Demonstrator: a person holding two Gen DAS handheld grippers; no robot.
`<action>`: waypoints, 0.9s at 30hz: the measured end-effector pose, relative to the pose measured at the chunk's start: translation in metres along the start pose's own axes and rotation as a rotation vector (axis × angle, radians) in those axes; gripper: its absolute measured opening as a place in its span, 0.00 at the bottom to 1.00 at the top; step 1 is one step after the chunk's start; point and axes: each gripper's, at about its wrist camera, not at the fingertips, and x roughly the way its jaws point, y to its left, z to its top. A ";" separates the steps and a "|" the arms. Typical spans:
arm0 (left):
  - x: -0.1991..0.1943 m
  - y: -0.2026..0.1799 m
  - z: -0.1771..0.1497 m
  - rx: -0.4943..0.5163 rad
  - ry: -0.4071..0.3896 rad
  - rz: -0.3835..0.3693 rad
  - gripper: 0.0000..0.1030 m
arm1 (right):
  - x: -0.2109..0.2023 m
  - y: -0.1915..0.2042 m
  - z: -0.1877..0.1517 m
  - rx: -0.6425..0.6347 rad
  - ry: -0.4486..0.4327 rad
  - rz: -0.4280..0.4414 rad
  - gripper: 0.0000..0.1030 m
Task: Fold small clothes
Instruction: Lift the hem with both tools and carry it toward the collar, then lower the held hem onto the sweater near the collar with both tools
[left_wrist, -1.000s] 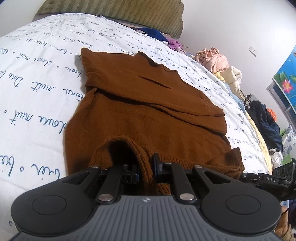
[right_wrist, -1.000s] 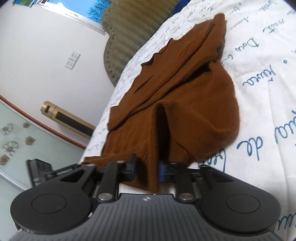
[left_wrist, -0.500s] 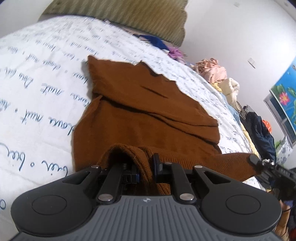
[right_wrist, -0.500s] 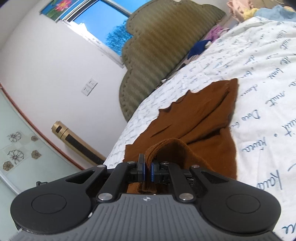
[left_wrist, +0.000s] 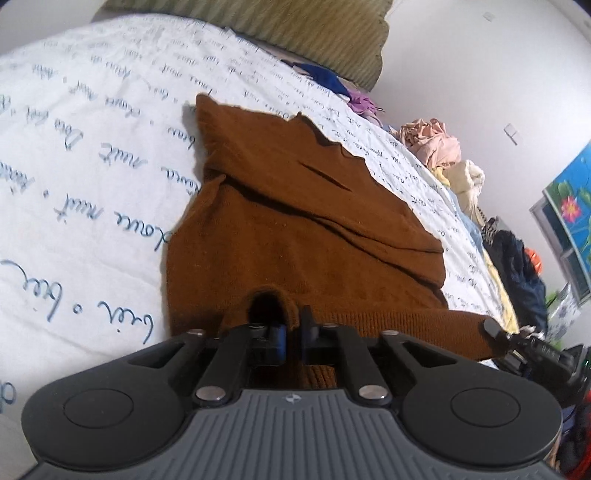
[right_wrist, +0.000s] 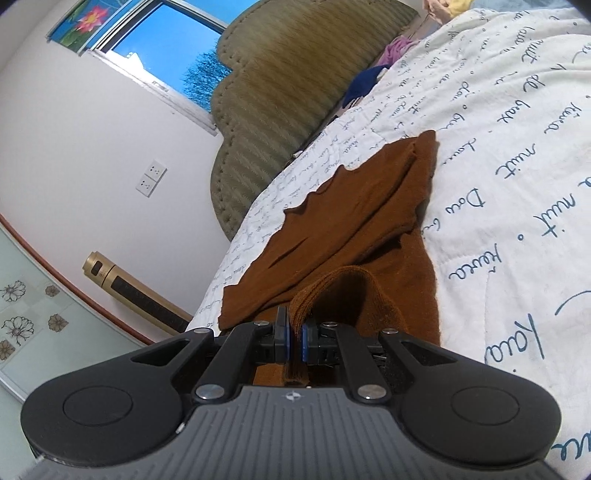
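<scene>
Here the brown knit sweater (left_wrist: 303, 221) lies spread on the white bedspread (left_wrist: 74, 177) printed with blue handwriting, stretching away ahead of both pairs of fingers, its upper part folded across itself in flat layers. Its near ribbed hem is lifted off the bed at two spots. The left gripper (left_wrist: 292, 334) pinches one spot: a small hump of brown knit rises just beyond its fingertips, and the fabric runs down between the blue pads, which have just closed tighter onto it. To the right of those fingers the hem runs taut to the right gripper (right_wrist: 294, 339), whose black tip shows at the hem's far corner in the left wrist view. In its own view the right gripper's fingers are pressed onto a folded ridge of the hem, the cloth arching up just ahead of the tips and a strip of it hanging down between the pads.

Beyond the sweater, past the fingers, stands an olive padded headboard (right_wrist: 295, 85). Far ahead and right of the left fingers, a heap of other clothes (left_wrist: 439, 142) sits along the bed's edge. Left of the right fingers are a wall socket (right_wrist: 150, 178) and a window (right_wrist: 177, 51).
</scene>
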 end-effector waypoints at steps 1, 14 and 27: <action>-0.004 -0.002 0.000 0.010 -0.010 0.008 0.06 | 0.000 -0.001 0.000 0.001 -0.002 -0.002 0.12; -0.041 -0.018 0.007 0.036 -0.119 0.012 0.05 | -0.024 0.015 0.007 -0.039 -0.058 0.015 0.12; -0.045 -0.037 0.053 0.059 -0.160 -0.031 0.05 | -0.018 0.031 0.040 -0.084 -0.106 0.034 0.12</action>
